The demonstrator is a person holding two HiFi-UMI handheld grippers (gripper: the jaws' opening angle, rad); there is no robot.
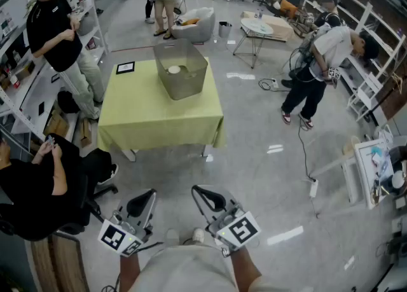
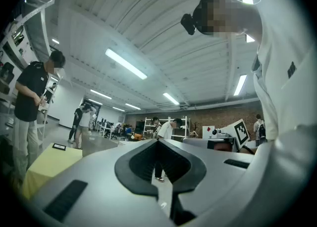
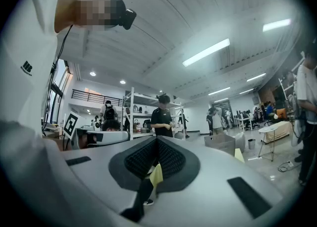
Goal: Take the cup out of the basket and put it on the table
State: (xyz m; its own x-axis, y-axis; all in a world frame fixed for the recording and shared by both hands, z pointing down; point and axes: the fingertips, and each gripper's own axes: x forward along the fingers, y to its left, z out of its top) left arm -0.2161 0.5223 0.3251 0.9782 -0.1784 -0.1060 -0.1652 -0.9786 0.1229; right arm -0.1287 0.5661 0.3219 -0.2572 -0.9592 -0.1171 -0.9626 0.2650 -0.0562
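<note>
A translucent grey basket (image 1: 180, 68) stands on the far half of the table (image 1: 146, 116), which has a yellow-green cloth. A white cup (image 1: 173, 69) sits inside the basket. Both grippers are held low near my body, well short of the table. My left gripper (image 1: 141, 203) (image 2: 158, 142) has its jaws together and holds nothing. My right gripper (image 1: 208, 198) (image 3: 157, 140) is likewise shut and empty. In the right gripper view the basket (image 3: 221, 144) shows far off to the right. A corner of the yellow table (image 2: 49, 164) appears at the left of the left gripper view.
A black-framed card (image 1: 125, 67) lies on the table's far left corner. A person in black (image 1: 57, 36) stands by the shelves at left, and another (image 1: 38, 182) sits at the near left. A person (image 1: 318, 68) bends over at right, near floor cables (image 1: 305, 151).
</note>
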